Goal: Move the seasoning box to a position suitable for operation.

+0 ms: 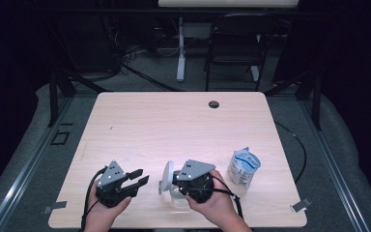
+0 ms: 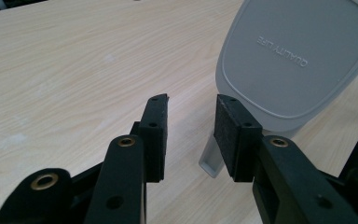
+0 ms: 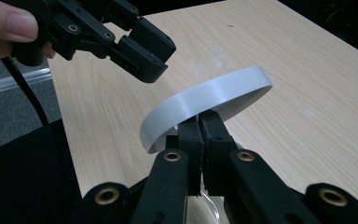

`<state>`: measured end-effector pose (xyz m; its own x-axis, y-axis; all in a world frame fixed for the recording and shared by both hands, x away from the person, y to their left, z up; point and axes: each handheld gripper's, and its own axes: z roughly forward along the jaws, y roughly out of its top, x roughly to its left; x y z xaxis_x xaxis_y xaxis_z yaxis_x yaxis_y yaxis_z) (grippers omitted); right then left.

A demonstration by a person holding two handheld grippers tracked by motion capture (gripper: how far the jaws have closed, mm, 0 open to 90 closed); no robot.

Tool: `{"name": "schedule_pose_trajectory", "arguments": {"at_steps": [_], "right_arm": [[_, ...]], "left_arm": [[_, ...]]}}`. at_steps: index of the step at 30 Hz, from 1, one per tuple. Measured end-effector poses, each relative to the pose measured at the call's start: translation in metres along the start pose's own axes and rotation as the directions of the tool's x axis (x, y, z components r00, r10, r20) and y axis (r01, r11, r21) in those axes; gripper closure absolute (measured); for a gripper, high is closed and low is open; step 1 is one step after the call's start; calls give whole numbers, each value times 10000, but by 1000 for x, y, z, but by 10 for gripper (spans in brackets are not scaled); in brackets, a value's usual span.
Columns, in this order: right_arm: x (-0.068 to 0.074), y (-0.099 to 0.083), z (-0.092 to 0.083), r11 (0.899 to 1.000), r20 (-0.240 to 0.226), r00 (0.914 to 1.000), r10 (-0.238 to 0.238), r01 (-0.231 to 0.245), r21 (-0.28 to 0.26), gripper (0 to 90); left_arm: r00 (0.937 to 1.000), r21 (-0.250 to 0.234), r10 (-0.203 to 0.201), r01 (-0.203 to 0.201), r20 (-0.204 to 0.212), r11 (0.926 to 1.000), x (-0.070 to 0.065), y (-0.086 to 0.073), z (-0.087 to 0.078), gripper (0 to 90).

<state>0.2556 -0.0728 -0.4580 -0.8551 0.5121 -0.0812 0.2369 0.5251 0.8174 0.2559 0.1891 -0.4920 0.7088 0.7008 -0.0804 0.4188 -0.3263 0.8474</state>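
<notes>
At the near edge of the counter [image 1: 125,121], the right gripper [image 3: 200,122] has its jaws clamped on the rim of a grey plastic lid [image 3: 205,100], holding it raised on edge above a clear container [image 1: 178,197]. The left gripper [image 2: 189,122] waits just beside it, jaws apart and empty. The lid looks light, stiff and smooth, so a rim pinch could slip; gripping deeper suits it best.
</notes>
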Motion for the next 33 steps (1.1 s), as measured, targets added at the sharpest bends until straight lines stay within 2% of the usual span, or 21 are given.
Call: {"name": "schedule_pose_trajectory", "arguments": {"at_steps": [9, 17, 24, 33], "right_arm": [[5, 3, 8, 10000, -55, 9999, -94, 94, -22, 880], [5, -3, 0, 9999, 123, 9998, -142, 142, -4, 847], [1, -17, -12, 9998, 307, 9993, 203, -201, -73, 737], [-4, -43, -25, 9983, 758, 9954, 583, -576, -111, 677]], "left_arm": [[10000, 5, -50, 50, -35, 10000, 1, 0, 0, 654], [10000, -26, -50, 50, -85, 10000, 2, -1, -1, 652], [9999, 10, -103, 103, -131, 9999, 5, -2, -1, 646], [9996, -49, -134, 133, -228, 9999, 7, -4, -2, 631]]}}
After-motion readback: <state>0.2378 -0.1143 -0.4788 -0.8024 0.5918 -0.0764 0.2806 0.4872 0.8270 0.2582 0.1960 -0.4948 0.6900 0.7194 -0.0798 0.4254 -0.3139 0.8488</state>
